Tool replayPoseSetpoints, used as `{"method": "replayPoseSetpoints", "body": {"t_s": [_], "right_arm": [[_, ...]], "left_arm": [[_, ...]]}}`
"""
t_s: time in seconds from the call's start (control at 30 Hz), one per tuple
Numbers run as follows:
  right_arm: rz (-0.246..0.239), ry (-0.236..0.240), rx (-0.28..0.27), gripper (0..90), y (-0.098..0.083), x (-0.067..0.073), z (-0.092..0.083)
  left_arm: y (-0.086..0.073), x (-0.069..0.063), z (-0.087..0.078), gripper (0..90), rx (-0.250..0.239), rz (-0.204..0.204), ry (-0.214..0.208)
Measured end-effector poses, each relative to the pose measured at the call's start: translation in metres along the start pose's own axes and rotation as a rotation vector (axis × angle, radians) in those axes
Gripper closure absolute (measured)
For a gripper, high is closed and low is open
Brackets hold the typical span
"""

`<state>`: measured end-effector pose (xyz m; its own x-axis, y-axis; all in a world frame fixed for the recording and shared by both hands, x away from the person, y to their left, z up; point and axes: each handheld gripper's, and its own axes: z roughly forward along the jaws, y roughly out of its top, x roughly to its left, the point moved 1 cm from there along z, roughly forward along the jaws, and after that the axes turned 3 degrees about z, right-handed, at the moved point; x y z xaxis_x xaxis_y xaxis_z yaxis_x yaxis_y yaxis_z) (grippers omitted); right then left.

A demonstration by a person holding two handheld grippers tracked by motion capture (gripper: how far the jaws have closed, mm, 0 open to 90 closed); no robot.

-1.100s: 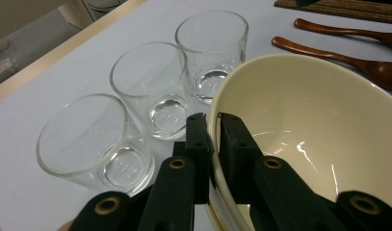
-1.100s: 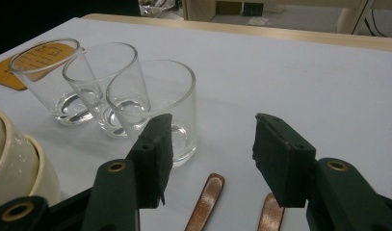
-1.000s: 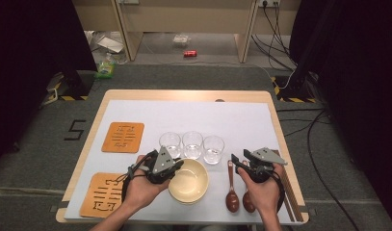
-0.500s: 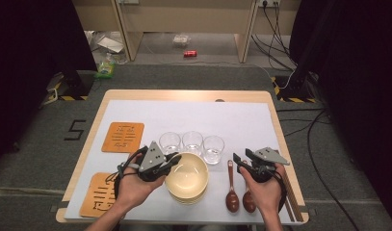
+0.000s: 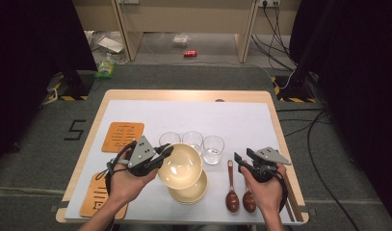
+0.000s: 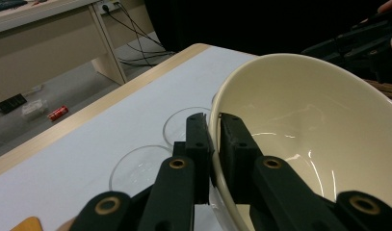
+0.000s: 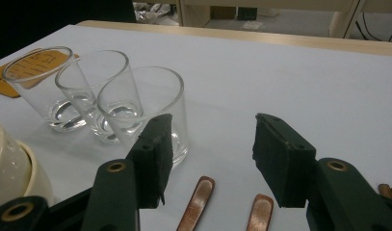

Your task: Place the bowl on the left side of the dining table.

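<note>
- Item under handling: cream glazed ceramic bowl (image 5: 180,165), lower centre of the high view, tilted and lifted clear of a second cream bowl (image 5: 191,193) that rests on the white-covered table (image 5: 241,120).
- Left tongs (image 6: 212,126): clamped on the bowl's rim, one pad inside the wall, one outside.
- Right tongs (image 7: 210,154): apart, holding nothing, above two brown wooden spoons (image 5: 232,197).
- Handling judgement: rigid, fairly heavy, slick glaze, breakable. A single rim pinch probably lets it swing; a deep grip over the rim seems safest.
- Three clear drinking glasses (image 5: 193,140) stand just behind: collision risk.
</note>
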<state>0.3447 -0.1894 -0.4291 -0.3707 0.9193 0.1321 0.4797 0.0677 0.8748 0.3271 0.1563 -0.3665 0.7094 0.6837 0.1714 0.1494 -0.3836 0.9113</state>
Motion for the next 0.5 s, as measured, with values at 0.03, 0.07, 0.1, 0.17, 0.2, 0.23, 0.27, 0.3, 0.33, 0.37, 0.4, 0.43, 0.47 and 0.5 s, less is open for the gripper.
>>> {"method": "replayPoseSetpoints", "body": {"t_s": [0.03, 0.07, 0.1, 0.17, 0.2, 0.23, 0.27, 0.3, 0.33, 0.37, 0.4, 0.43, 0.47, 0.5], "right_arm": [[-0.002, 0.001, 0.0, 48.7, 0.0, 0.0, 0.0], [-0.005, 0.0, 0.0, 48.7, 0.0, 0.0, 0.001], [-0.006, 0.002, 0.002, 48.7, 0.0, 0.0, 0.001], [-0.005, 0.002, 0.001, 48.7, 0.0, 0.0, 0.001], [-0.006, 0.001, 0.001, 48.7, 0.0, 0.0, 0.001], [-0.004, 0.0, 0.0, 48.7, 0.0, 0.0, 0.001], [-0.002, 0.0, -0.001, 48.7, 0.0, 0.001, 0.0], [-0.001, 0.001, 0.0, 48.7, 0.0, 0.001, 0.0], [-0.001, 0.0, -0.001, 48.7, 0.0, 0.001, 0.0], [-0.005, -0.001, -0.001, 48.7, 0.0, 0.001, 0.0], [-0.003, 0.0, -0.001, 48.7, 0.0, 0.001, 0.0], [-0.003, -0.001, -0.002, 48.7, 0.0, 0.001, 0.0], [-0.003, 0.0, -0.001, 48.7, 0.0, 0.001, 0.0], [-0.001, 0.0, -0.001, 48.7, 0.0, 0.001, 0.0]], "left_arm": [[0.0, 0.001, -0.001, 82.4, -0.002, -0.002, 0.004], [0.0, 0.003, -0.001, 82.4, -0.001, -0.002, 0.007], [0.0, 0.004, -0.002, 82.4, -0.001, -0.001, 0.011], [-0.001, 0.007, -0.003, 82.4, -0.001, -0.003, 0.019], [-0.001, 0.009, -0.003, 82.4, -0.004, -0.005, 0.024], [-0.001, 0.01, -0.004, 82.4, -0.004, -0.003, 0.028], [-0.001, 0.011, -0.005, 82.4, -0.006, 0.0, 0.034], [-0.001, 0.012, -0.006, 82.4, -0.009, 0.002, 0.041], [-0.001, 0.014, -0.006, 82.4, -0.012, 0.0, 0.046], [-0.001, 0.015, -0.007, 82.4, -0.011, -0.003, 0.049], [-0.002, 0.017, -0.008, 82.4, -0.013, -0.008, 0.05], [-0.002, 0.019, -0.008, 82.4, -0.014, -0.01, 0.055], [-0.002, 0.02, -0.009, 82.4, -0.015, -0.01, 0.061], [-0.002, 0.022, -0.01, 82.4, -0.013, -0.011, 0.066]]}}
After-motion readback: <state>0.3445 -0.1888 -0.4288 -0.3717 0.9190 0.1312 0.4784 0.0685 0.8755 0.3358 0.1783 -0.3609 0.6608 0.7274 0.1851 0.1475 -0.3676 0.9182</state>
